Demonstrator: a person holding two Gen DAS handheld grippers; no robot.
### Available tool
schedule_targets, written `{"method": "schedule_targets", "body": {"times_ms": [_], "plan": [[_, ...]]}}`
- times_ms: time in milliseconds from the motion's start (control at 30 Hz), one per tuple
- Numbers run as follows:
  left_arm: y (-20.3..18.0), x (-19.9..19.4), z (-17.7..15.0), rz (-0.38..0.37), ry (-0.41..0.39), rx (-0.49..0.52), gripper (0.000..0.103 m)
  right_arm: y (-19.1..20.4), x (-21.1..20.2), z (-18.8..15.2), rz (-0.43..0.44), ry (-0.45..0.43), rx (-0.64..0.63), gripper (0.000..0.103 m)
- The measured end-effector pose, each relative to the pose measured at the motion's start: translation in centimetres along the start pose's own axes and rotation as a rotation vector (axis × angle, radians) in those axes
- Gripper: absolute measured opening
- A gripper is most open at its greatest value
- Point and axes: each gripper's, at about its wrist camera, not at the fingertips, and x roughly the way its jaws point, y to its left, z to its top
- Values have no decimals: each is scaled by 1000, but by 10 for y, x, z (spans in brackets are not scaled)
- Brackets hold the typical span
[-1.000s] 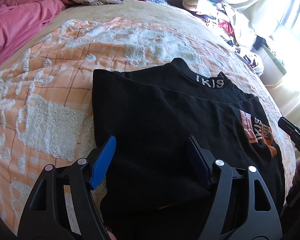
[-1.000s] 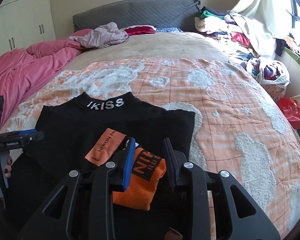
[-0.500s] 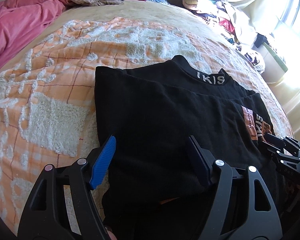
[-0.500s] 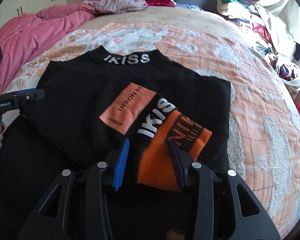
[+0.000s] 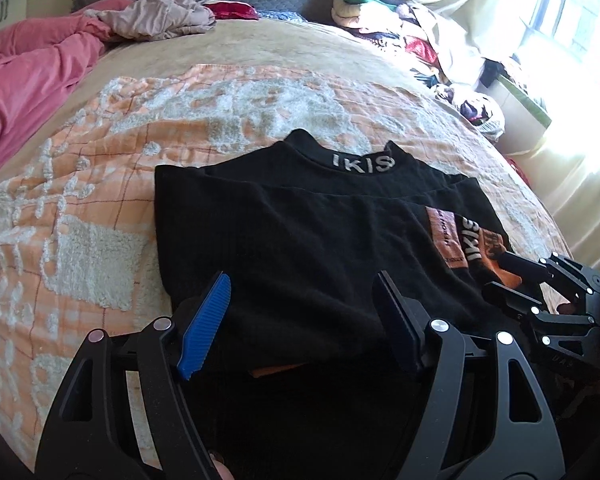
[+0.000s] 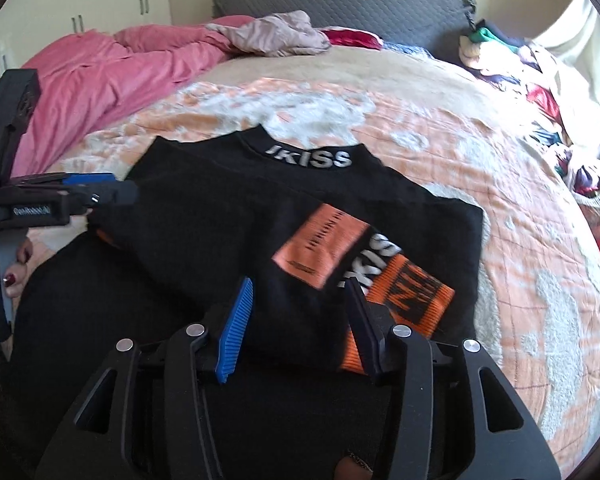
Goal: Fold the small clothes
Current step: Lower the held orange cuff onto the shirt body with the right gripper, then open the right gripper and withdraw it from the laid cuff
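A black top (image 5: 300,240) with an "IKISS" collar lies partly folded on the orange-and-white blanket (image 5: 100,200); it also shows in the right wrist view (image 6: 228,220). An orange cuffed sleeve (image 6: 412,284) lies folded across its right side. My left gripper (image 5: 300,320) is open, its fingers low over the near left part of the top. My right gripper (image 6: 296,324) is open, over the near edge beside the orange sleeve. Each gripper shows in the other's view, the right one (image 5: 512,276) and the left one (image 6: 100,190).
A pink duvet (image 6: 100,68) lies along the left of the bed, with a crumpled beige garment (image 6: 276,36) near the grey headboard (image 6: 340,0). A pile of mixed clothes (image 5: 400,24) sits at the far right. A window and curtain (image 5: 560,60) are beyond it.
My right gripper let go of the orange sleeve, laid it on the top and opened wider. My left gripper stayed open and barely moved.
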Motion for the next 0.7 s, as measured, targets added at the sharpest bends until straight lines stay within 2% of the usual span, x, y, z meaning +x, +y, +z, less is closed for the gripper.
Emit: {"method": "schedule_targets", "body": {"times_ms": [200,300,400,700], "plan": [[-11,16,-13,12,66,35,65,12,3,0,16,20,-15,47],[-9,22,-19,18,86,32,65,8,14,-3,-2,77,-2,52],[-6,21,-21,4,84,11,65,-1,24,-7,36,129,44,53],[-7,19,-21,4,87,7,65,0,16,-7,38,91,50,54]]}}
